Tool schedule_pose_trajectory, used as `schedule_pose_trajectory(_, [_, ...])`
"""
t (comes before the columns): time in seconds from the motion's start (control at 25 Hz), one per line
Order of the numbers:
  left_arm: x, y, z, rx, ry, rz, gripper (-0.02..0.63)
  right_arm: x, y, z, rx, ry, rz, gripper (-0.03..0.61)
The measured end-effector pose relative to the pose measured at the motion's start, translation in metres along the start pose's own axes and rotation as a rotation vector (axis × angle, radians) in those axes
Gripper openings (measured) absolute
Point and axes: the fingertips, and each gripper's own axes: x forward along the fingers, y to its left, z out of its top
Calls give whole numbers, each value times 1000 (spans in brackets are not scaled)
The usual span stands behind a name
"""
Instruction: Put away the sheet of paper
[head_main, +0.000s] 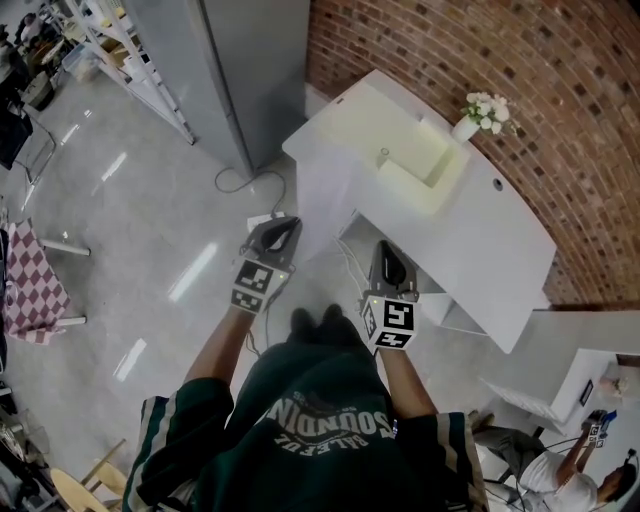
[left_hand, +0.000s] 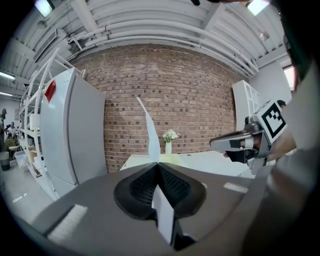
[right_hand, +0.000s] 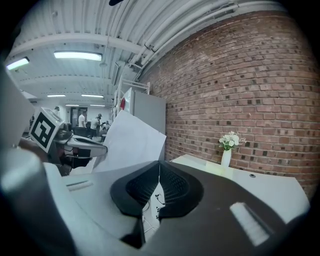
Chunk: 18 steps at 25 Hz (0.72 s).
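Observation:
The white sheet of paper (head_main: 325, 200) stands on edge in front of me, pinched by my left gripper (head_main: 285, 222), which is shut on it. In the left gripper view the sheet (left_hand: 150, 132) shows edge-on, rising from between the closed pads of the left gripper (left_hand: 159, 165). The right gripper view shows its broad face (right_hand: 132, 142) beside the left gripper (right_hand: 75, 142). My right gripper (head_main: 385, 248) hangs a little to the right of the sheet, shut with nothing in it (right_hand: 159, 167). Both are held at chest height short of the white desk (head_main: 500, 230).
On the desk a pale yellow tray (head_main: 420, 160) lies next to a vase of white flowers (head_main: 485, 112), against a brick wall (head_main: 560, 90). A grey cabinet (head_main: 250, 60) stands to the left, with cables (head_main: 245, 180) on the floor. A person (head_main: 560, 470) sits at lower right.

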Motion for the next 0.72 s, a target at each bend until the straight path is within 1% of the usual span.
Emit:
schedule_pose_trajectory(0.36, [34, 15, 2, 5, 7, -42, 11, 26, -12, 2, 18, -7, -40, -14])
schedule_pose_trajectory(0.72, [89, 30, 10, 23, 20, -86, 11, 64, -48, 7, 56, -22, -90, -15])
